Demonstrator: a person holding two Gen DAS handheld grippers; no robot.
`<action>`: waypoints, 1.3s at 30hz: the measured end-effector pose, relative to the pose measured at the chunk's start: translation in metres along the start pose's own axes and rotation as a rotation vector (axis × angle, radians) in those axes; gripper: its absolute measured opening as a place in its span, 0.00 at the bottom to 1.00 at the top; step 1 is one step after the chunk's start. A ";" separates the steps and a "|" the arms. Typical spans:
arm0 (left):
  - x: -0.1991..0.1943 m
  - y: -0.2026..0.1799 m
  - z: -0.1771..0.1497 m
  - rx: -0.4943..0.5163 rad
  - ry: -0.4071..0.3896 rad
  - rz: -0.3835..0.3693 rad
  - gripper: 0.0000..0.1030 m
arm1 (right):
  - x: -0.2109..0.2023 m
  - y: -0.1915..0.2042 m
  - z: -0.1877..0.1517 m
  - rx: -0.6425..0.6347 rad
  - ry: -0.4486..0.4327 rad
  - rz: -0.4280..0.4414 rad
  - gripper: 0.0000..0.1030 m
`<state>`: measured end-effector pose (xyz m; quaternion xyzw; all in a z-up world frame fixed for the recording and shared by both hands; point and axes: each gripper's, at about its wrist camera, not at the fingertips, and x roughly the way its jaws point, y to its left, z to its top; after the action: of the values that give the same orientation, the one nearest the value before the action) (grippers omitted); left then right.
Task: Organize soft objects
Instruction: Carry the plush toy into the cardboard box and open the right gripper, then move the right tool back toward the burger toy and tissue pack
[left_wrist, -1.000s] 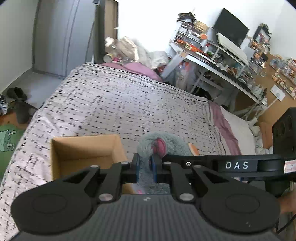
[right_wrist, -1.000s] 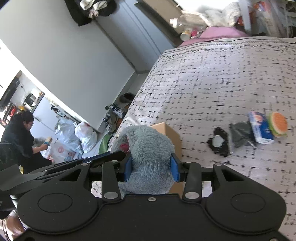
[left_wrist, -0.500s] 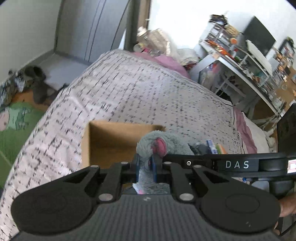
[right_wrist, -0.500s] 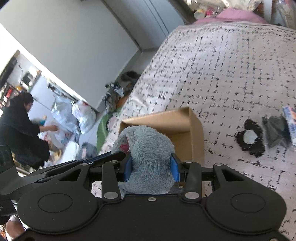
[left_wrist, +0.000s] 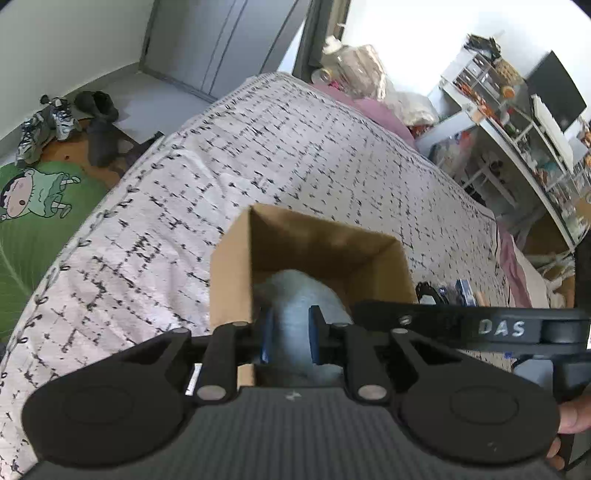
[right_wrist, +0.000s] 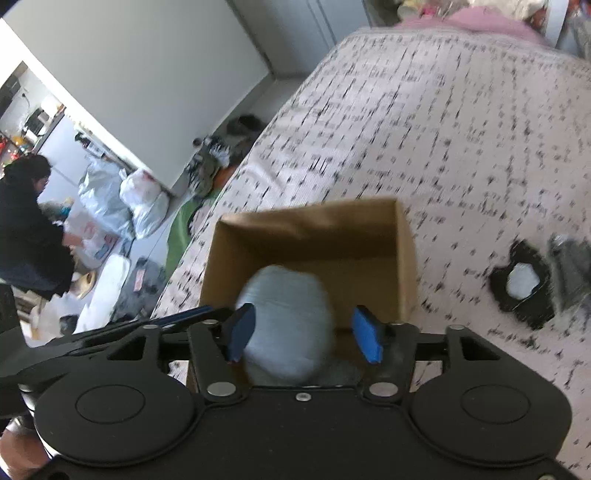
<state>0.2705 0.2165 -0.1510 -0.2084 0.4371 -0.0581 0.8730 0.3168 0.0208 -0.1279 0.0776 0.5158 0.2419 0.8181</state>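
Mostly we see a blurred, fluffy grey plush toy (right_wrist: 286, 321) low in the brown cardboard box (right_wrist: 314, 225), its lower part hidden. Right gripper (right_wrist: 303, 334) fingers are spreading, not pressing it; left gripper (left_wrist: 290, 334) fingers are opening, the plush still between them.

Both wrist cameras look steeply down, close over the same cardboard box (left_wrist: 325, 254) (right_wrist: 310, 236) on the bed (left_wrist: 258, 147).

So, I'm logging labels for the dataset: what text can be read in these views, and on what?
"DAS": white letters on the right gripper's black body, seen from the left wrist view.
Small packets on the bed: print too small.
Right wrist view: blurred, nothing legible.
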 end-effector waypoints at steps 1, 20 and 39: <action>-0.003 0.003 0.000 -0.007 -0.008 0.000 0.20 | -0.003 0.000 -0.001 -0.001 -0.002 0.000 0.63; -0.056 0.027 -0.032 -0.057 -0.088 0.072 0.61 | -0.067 -0.066 -0.048 0.034 -0.060 -0.080 0.82; -0.101 -0.058 -0.038 0.112 -0.161 0.046 0.75 | -0.140 -0.096 -0.076 0.042 -0.169 -0.130 0.90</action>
<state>0.1835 0.1807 -0.0731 -0.1529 0.3663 -0.0455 0.9167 0.2306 -0.1386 -0.0855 0.0812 0.4538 0.1701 0.8709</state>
